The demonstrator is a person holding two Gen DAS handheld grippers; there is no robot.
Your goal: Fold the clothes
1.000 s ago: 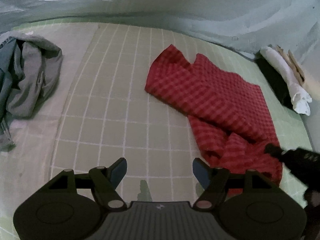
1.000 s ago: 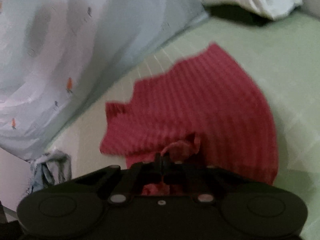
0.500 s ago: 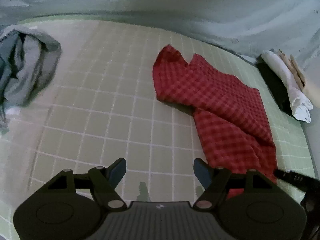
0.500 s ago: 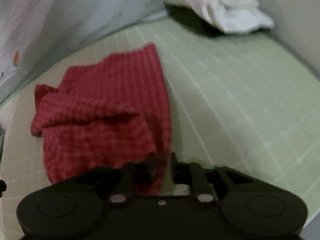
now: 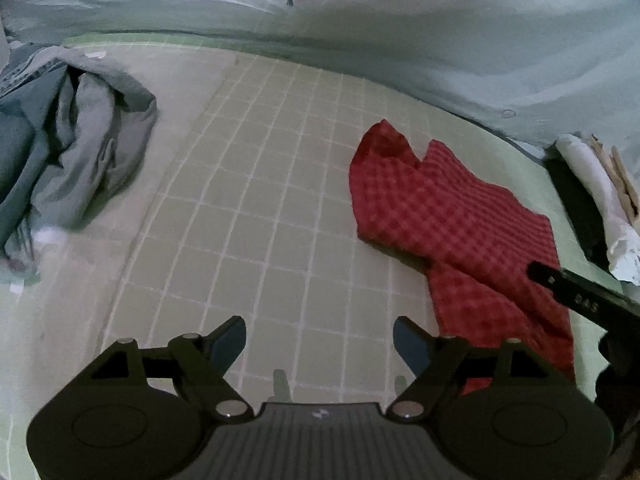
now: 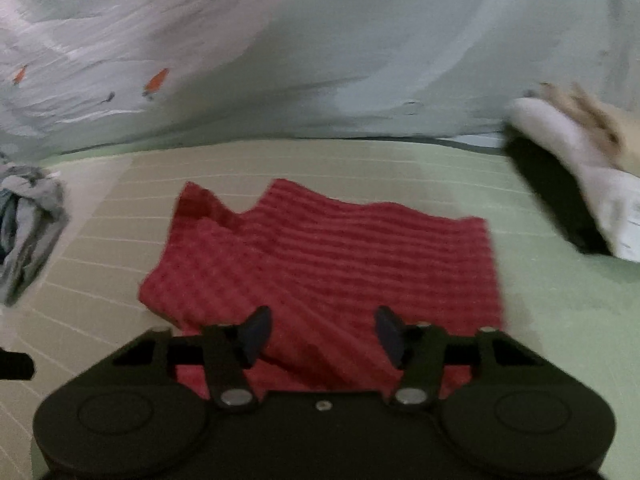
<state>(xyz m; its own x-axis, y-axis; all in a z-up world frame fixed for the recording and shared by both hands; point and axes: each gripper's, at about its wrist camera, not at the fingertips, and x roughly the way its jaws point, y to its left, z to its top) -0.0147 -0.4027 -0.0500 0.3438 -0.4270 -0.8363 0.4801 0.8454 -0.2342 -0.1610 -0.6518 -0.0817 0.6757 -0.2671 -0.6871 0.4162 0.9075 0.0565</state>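
A red checked garment (image 5: 460, 220) lies partly folded on the green grid-patterned sheet (image 5: 260, 200); in the right wrist view (image 6: 328, 256) it fills the middle. My left gripper (image 5: 320, 340) is open and empty over bare sheet, left of the garment's near end. My right gripper (image 6: 322, 334) is open just above the garment's near edge, holding nothing; one of its fingers (image 5: 576, 296) shows at the right edge of the left wrist view.
A crumpled grey and blue clothes pile (image 5: 68, 152) lies at the left, also in the right wrist view (image 6: 28, 224). A pale quilt with carrot prints (image 5: 360, 32) runs along the back. White and beige folded items (image 5: 600, 196) sit at the right.
My right gripper was shut on the red garment's edge, carried it over and has now opened, leaving it lying flat. The left gripper stayed open and shifted slightly.
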